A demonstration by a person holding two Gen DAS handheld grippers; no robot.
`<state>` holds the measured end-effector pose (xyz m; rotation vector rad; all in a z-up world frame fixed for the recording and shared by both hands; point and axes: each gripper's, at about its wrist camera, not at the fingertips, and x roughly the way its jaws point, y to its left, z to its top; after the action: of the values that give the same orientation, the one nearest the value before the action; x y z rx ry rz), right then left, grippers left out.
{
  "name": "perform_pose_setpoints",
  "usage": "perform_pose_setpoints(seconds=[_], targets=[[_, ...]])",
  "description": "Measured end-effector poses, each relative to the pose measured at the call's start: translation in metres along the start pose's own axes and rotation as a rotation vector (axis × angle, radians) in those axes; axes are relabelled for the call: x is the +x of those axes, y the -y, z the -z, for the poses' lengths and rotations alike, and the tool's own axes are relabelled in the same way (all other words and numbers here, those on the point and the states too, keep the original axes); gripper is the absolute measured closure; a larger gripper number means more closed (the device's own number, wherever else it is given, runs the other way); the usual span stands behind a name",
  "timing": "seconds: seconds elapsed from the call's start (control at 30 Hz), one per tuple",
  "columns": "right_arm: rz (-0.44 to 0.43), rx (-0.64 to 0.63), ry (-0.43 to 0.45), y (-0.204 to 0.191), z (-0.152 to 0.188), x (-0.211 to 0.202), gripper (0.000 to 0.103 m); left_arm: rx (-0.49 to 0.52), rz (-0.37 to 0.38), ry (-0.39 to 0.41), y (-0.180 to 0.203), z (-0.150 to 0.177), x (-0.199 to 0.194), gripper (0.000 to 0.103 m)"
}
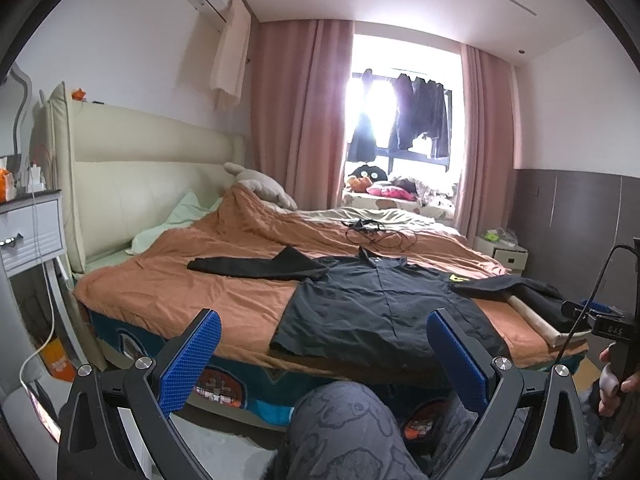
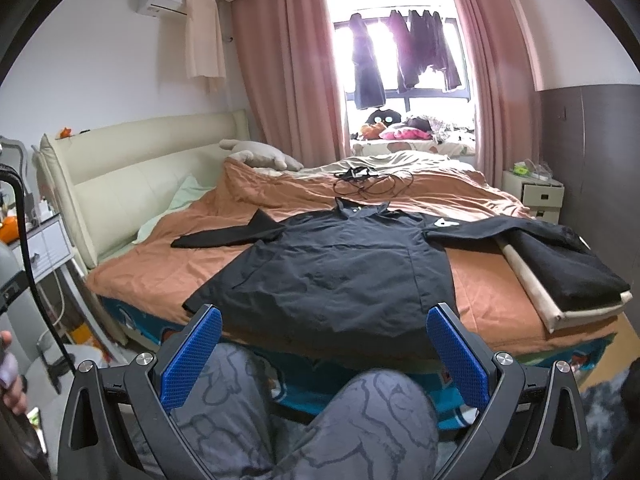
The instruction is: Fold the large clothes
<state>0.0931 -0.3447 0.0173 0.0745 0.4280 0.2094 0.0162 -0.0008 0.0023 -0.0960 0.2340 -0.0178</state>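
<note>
From your left wrist camera, your left gripper [image 1: 323, 350] has its blue fingers [image 1: 192, 354] spread wide, holding and touching nothing. The black shirt [image 1: 372, 304] lies flat on the orange blanket [image 1: 208, 292] ahead. From your right wrist camera, your right gripper [image 2: 324, 350] is equally wide apart and empty, above your knee [image 2: 384, 412]; the shirt [image 2: 340, 264] lies spread just beyond.

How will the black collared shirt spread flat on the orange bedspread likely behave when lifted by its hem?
The black collared shirt looks thin and lightly creased, so probably floppy and light. Its outstretched sleeves would likely droop and drag.
</note>
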Motion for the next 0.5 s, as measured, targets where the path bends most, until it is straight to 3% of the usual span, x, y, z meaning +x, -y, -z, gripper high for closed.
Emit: perform_pose_setpoints(seconds=[0.5], targets=[[0.0, 0.031, -0.089, 0.02, -0.023, 0.097, 0.0, -0.009, -0.028, -0.1, -0.008, -0.005, 0.093, 0.0]])
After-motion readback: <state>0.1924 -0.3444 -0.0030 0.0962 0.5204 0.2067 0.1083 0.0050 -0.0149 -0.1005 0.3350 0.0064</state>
